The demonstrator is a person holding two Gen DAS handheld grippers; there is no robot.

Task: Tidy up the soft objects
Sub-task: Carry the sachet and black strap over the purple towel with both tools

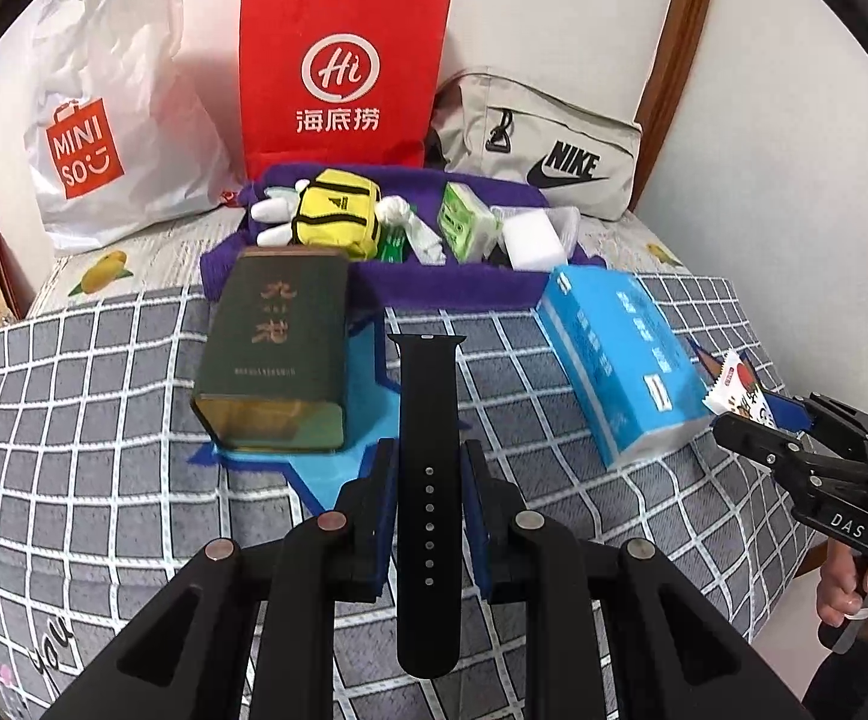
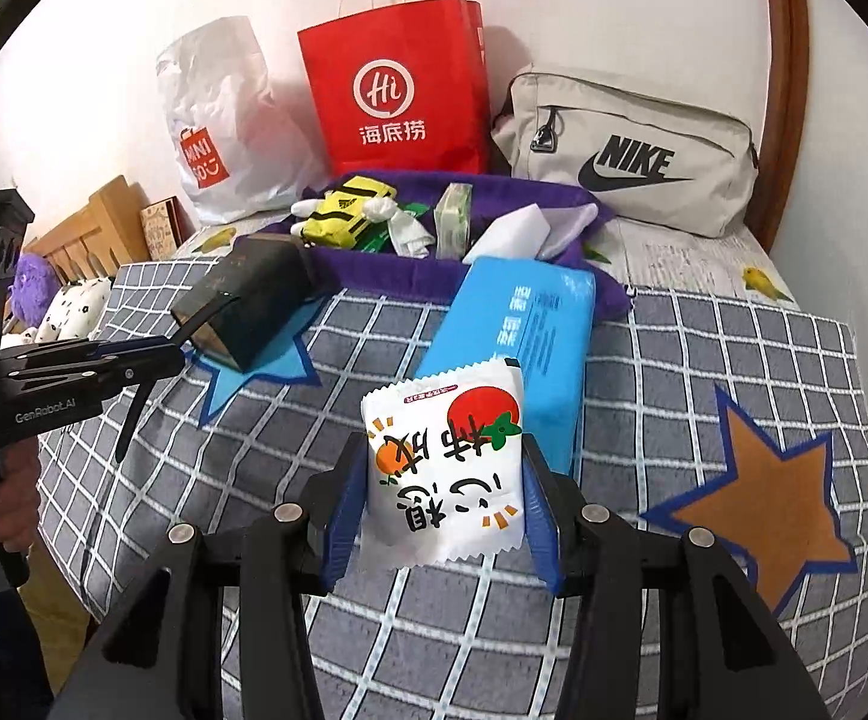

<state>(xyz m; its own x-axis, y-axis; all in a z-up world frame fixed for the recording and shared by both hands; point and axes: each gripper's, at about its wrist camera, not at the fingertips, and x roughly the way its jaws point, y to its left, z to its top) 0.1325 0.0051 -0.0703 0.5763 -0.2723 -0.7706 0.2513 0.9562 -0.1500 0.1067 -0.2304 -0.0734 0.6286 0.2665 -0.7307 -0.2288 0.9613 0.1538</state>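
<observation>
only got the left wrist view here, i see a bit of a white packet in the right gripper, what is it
Observer: The right gripper is shut on a white snack packet printed with a red tomato-like fruit and an orange.
Operator: anything on the blanket right of the blue tissue pack
Observer: Yes, a brown star with a blue outline is printed on the grid blanket there.
Operator: what's past the wooden board on the far left
Observer: A purple plush toy and a white spotted cushion lie beside the headboard.
</observation>
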